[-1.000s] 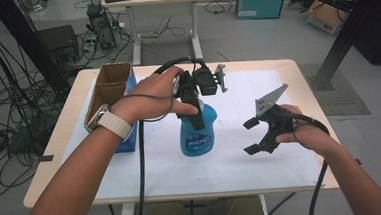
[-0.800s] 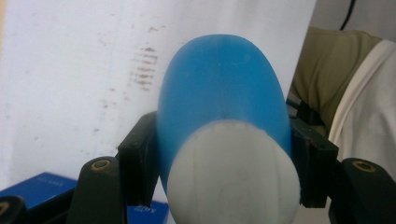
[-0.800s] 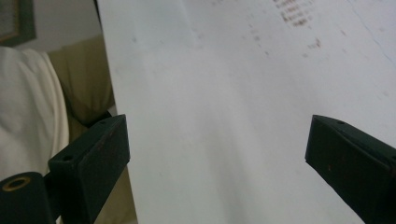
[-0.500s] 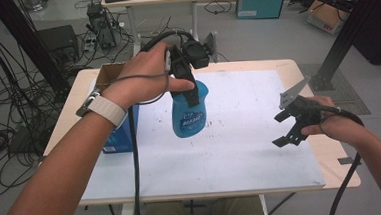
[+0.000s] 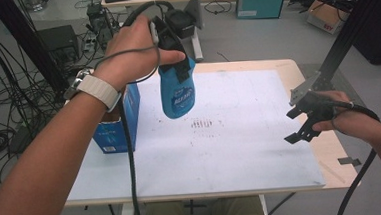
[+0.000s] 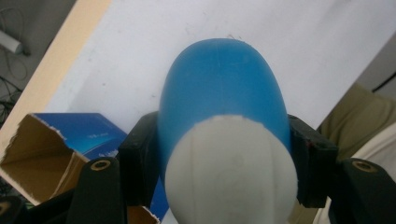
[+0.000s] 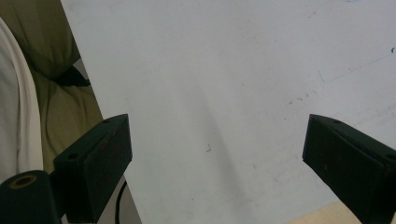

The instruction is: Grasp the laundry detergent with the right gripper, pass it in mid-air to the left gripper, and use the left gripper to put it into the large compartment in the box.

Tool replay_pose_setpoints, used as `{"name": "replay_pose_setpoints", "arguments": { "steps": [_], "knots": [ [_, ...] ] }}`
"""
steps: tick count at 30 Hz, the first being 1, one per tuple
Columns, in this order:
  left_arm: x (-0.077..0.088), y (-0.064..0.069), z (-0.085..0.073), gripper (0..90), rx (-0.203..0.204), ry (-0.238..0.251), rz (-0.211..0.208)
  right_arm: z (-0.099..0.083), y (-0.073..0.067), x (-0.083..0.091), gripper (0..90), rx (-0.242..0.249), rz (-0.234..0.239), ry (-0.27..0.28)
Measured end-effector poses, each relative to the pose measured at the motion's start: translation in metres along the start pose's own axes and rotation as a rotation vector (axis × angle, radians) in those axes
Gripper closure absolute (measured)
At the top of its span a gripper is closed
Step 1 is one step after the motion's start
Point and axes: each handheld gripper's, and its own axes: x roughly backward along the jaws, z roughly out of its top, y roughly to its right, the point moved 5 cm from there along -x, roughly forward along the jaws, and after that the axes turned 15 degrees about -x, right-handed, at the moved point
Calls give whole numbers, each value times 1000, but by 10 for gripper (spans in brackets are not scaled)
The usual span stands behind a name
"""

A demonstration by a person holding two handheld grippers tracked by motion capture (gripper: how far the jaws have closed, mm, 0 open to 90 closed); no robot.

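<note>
High view: the left hand-held gripper (image 5: 178, 70) clamps a blue bottle (image 5: 178, 95), hanging clear above the counter (image 5: 241, 149), beside a blue box (image 5: 115, 132). The right hand-held gripper (image 5: 299, 123) hovers near the counter's right edge.

Left gripper view: both jaws press the bottle's (image 6: 222, 107) sides.

Right gripper view: jaws wide apart, nothing between them.

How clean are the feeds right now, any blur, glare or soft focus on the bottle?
High view: even room light, slight motion softness on the left gripper and blue bottle. Left gripper view: the bottle sits so close that its white cap looks soft, without glare. Right gripper view: a faint diagonal shadow on the white table sheet; open jaws dark but sharp.
</note>
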Motion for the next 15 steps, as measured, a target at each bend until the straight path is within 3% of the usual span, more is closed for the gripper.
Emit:
{"name": "replay_pose_setpoints", "arguments": {
  "steps": [6,14,15],
  "knots": [
    [13,-14,-5,375,79,-2,44,-3,7,3,84,-5,-16,-19],
    [26,-33,-17,375,184,-20,65,-1,7,3,83,2,-12,-16],
    [29,-37,-20,375,212,-29,66,-1,8,3,84,2,-11,-18]
  ]
}}
